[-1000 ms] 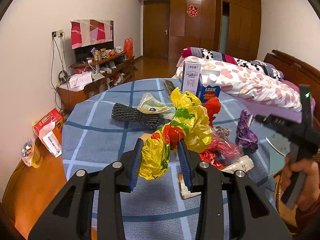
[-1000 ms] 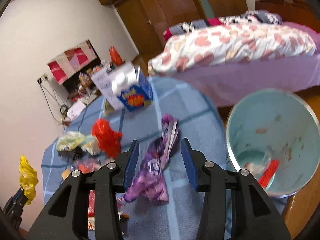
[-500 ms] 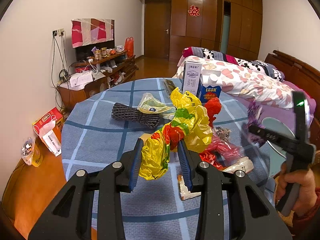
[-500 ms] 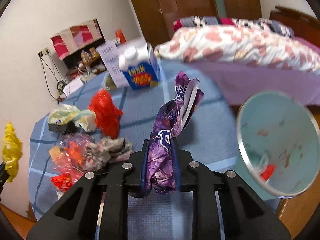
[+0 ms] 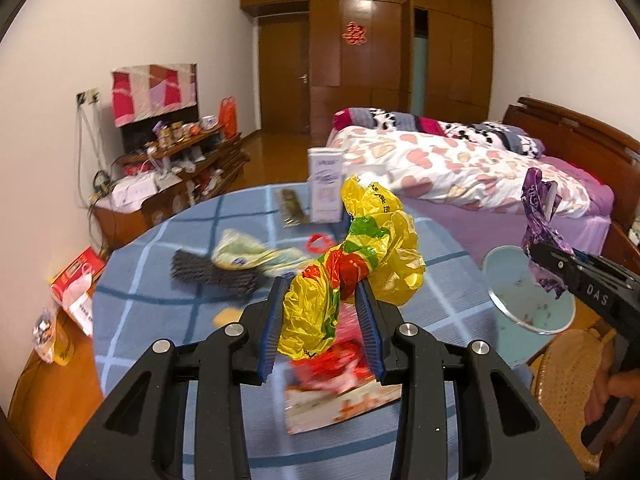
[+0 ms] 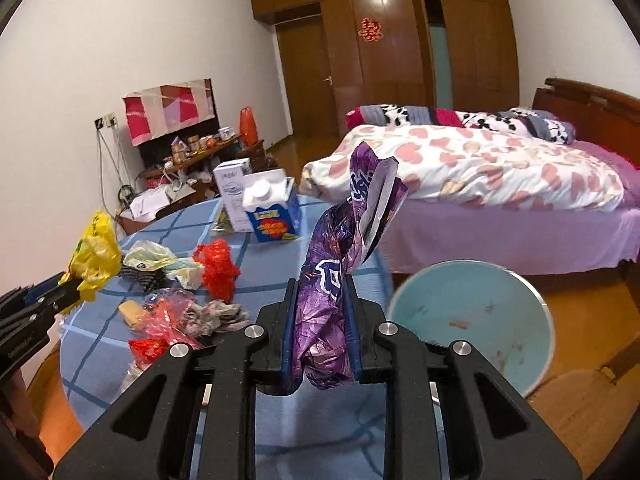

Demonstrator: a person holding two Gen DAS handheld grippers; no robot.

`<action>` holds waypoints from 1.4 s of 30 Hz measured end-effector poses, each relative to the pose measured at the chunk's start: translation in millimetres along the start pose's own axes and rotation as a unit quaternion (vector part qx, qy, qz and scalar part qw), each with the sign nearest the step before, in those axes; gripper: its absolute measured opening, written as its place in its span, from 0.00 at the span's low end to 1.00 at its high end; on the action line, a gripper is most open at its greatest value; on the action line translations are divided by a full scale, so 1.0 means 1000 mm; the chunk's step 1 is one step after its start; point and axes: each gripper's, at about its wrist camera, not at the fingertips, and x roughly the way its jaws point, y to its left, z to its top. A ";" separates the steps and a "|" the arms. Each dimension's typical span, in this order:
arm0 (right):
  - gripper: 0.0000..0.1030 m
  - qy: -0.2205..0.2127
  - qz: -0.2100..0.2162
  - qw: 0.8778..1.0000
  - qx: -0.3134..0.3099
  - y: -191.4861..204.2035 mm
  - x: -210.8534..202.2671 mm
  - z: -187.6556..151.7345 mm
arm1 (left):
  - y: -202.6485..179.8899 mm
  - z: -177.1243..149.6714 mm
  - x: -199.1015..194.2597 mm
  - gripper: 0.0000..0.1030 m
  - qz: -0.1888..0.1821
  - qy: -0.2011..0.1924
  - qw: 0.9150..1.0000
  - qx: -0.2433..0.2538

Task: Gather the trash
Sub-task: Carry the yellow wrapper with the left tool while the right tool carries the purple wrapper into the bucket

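Trash in both grippers, lifted clear of the round table (image 6: 280, 420) with its blue checked cloth. Your left gripper (image 5: 322, 322) is clamped on a crumpled yellow plastic bag (image 5: 360, 264) with red and green print; the bag bulges up and right past the blue pads. Your right gripper (image 6: 322, 330) pinches a purple snack wrapper (image 6: 344, 264), which stands up from the closed fingers, just left of the light blue trash bin (image 6: 472, 320) on the floor beside the table. On the cloth lie a red plastic bag (image 6: 218, 270), a pale bag (image 6: 160, 258), a dark ribbed cloth (image 5: 212, 274) and a milk carton (image 6: 272, 212).
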 end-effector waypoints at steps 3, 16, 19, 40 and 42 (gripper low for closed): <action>0.21 -0.004 -0.016 1.000 0.001 -0.011 -0.009 -0.001 | -0.020 0.008 0.002 0.34 -0.014 -0.007 1.000 0.009; 0.21 -0.013 -0.067 0.997 0.036 -0.067 -0.032 -0.009 | -0.103 0.022 0.013 0.34 -0.074 -0.011 0.996 0.052; 0.21 -0.011 -0.074 0.996 0.042 -0.076 -0.032 -0.011 | -0.117 0.022 0.017 0.34 -0.084 -0.009 0.995 0.060; 0.22 0.019 -0.125 0.990 0.061 -0.120 -0.016 -0.025 | -0.202 0.019 0.054 0.35 -0.116 0.018 0.988 0.102; 0.22 0.022 -0.127 0.990 0.062 -0.121 -0.013 -0.026 | -0.207 0.018 0.058 0.35 -0.118 0.022 0.987 0.104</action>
